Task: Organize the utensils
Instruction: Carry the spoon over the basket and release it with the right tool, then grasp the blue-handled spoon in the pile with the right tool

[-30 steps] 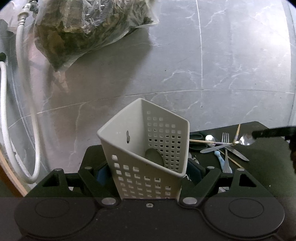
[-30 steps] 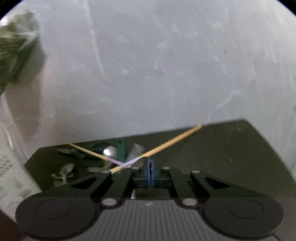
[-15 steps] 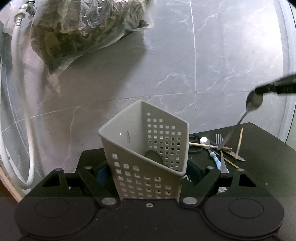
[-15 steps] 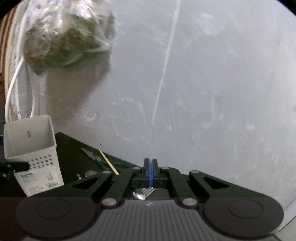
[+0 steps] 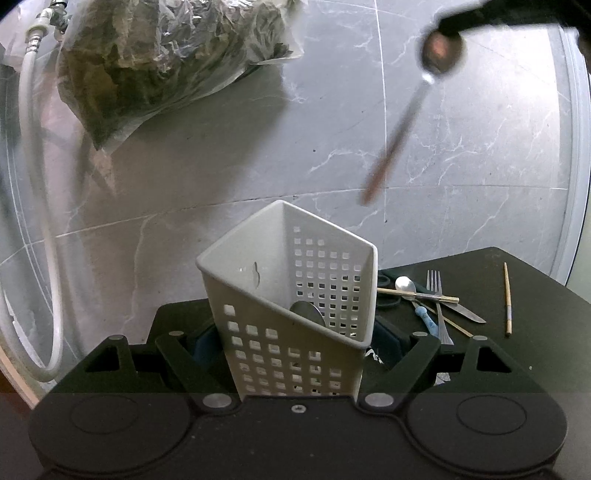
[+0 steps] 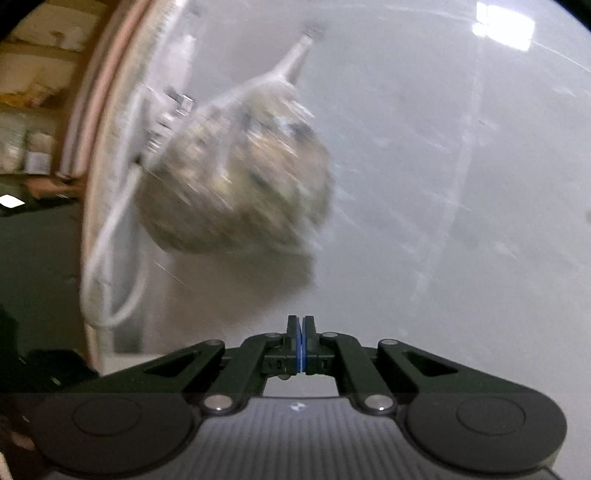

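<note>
The right tongs point(image 5: 476, 20), clamped on a blurred spoon point(image 5: 441, 55), have lifted it off the bench point(image 5: 517, 288) to above the caddy point(image 5: 291, 310) gripped by the left tongs point(image 5: 295, 354), probably for dropping in.

The white holder's point(image 5: 291, 314) open mouth is clear from above, with only the spoon point(image 5: 410, 114) hanging over it. A bulging plastic bag point(image 5: 166, 62) and a white hose point(image 5: 33, 206) crowd the wall at left. On the worktop point(image 5: 535, 306), loose cutlery point(image 5: 432, 299) blocks the right.
</note>
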Available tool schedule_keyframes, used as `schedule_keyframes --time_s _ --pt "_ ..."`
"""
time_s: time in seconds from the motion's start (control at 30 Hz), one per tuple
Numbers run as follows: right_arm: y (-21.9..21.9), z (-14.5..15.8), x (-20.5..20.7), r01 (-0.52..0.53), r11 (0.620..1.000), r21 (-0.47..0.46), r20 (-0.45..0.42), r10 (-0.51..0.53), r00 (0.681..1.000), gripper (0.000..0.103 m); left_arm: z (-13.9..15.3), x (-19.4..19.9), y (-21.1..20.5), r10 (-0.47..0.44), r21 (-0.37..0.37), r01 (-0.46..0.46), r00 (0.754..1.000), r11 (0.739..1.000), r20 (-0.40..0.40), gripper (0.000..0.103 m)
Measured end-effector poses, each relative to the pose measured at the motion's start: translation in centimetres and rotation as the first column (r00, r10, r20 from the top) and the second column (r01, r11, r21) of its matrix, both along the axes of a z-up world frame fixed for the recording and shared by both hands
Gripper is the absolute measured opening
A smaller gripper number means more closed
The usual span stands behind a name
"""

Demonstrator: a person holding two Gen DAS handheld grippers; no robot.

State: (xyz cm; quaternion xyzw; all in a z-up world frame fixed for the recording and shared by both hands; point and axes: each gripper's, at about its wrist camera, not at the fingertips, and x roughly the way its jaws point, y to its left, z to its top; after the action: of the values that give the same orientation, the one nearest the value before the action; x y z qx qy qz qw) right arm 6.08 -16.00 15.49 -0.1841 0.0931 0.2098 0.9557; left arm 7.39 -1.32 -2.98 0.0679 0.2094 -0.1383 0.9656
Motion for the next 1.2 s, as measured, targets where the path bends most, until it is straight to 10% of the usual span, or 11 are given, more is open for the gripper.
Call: schedule_keyframes --time_s 0.43,0.57,0.8,1.2 --pt "6.6 -6.3 2.9 -0.236 0.962 -0.138 -0.158 0.214 0.964 0.001 0.1 0.0 -0.3 0.007 0.004 -0.007 1.0 1.0 -0.004 0.084" --pt "5.3 -7.0 3.0 -0.242 0.969 -0.04 -0.213 0.228 0.95 0.055 0.1 0.0 -0.3 0.008 0.004 -0.008 1.0 1.0 -0.004 0.084" --pt "-2.7 -9.0 7.8 -0.064 0.993 0.096 -0.337 0.093 0.937 0.095 0.2 0.3 -0.3 0.014 0.002 -0.014 1.0 1.0 -0.014 0.084" --pt "-11.7 -20.6 20.7 -0.001 0.997 0.083 -0.628 0.053 0.777 0.089 0.7 1.0 -1.3 0.084 0.009 -0.083 0.996 0.996 -0.041 0.084"
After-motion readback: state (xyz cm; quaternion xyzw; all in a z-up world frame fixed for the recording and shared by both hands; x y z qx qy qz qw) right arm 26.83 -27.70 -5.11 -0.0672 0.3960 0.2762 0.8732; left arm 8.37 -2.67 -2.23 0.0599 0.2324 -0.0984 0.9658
